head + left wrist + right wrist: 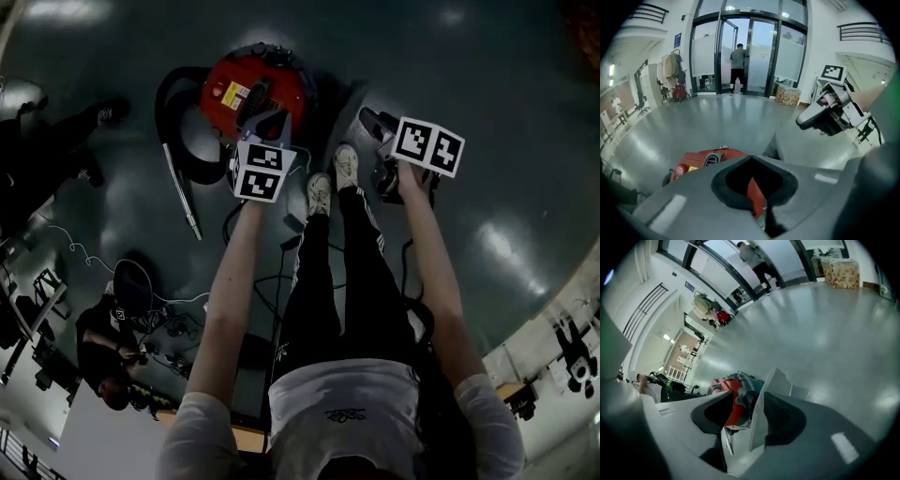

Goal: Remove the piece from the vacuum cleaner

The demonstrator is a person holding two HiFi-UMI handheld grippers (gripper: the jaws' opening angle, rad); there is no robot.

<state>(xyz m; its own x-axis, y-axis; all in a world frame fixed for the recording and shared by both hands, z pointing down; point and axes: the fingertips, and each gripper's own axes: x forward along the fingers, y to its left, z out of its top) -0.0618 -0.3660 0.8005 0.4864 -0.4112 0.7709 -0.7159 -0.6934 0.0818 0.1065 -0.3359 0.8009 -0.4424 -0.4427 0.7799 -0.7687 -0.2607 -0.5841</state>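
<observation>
The red round vacuum cleaner (251, 86) stands on the grey floor ahead of the person's feet, with its black hose (172, 108) curling off to the left and a metal wand (184, 195) lying beside it. My left gripper (272, 122) hangs over the cleaner's near right edge. In the left gripper view its jaws (761, 161) are pressed together, with only a red sliver of the vacuum cleaner (707, 161) showing past them. My right gripper (373, 120) is off to the right, apart from the cleaner, its jaws (752, 397) slightly parted and empty. Through that gap I see the vacuum cleaner (727, 386).
The person's two shoes (333, 178) stand just behind the cleaner. Black cables (272, 267) trail on the floor by the legs. A seated person (108, 347) and gear are at lower left. Another person (737, 68) stands at the glass doors far ahead.
</observation>
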